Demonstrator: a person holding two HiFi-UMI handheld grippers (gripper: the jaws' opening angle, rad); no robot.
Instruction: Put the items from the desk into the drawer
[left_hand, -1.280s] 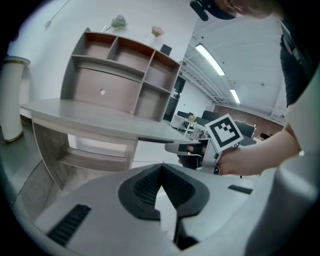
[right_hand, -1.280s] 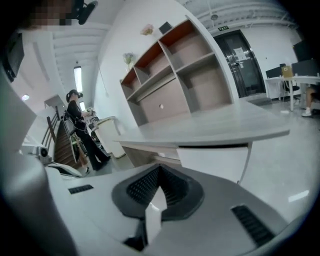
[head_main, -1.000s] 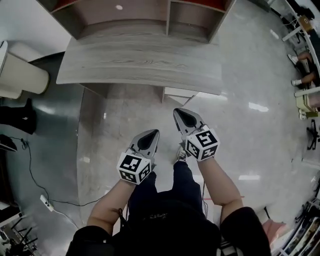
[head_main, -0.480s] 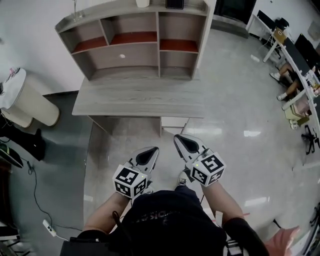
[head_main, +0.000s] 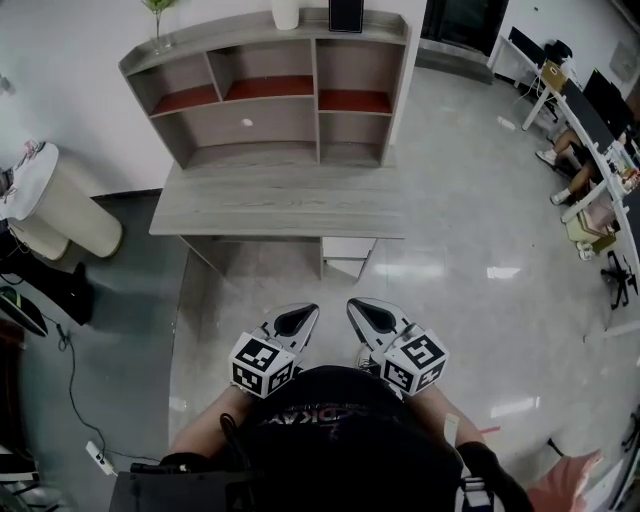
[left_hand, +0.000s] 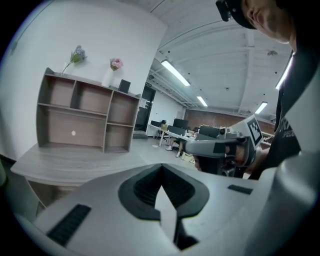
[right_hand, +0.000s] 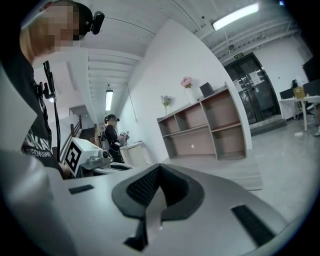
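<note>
2 grippers shut and empty, counter well ahead
The left gripper (head_main: 308, 310) and right gripper (head_main: 355, 305) sit side by side close to the person's body, each with jaws pressed together on nothing. The counter (head_main: 280, 205) lies straight ahead, well apart from both, its long side running left to right; no loose item shows on its top. The drawer (head_main: 348, 248) sits under its right half, more in line with the right gripper, so that hand looks nearer
</note>
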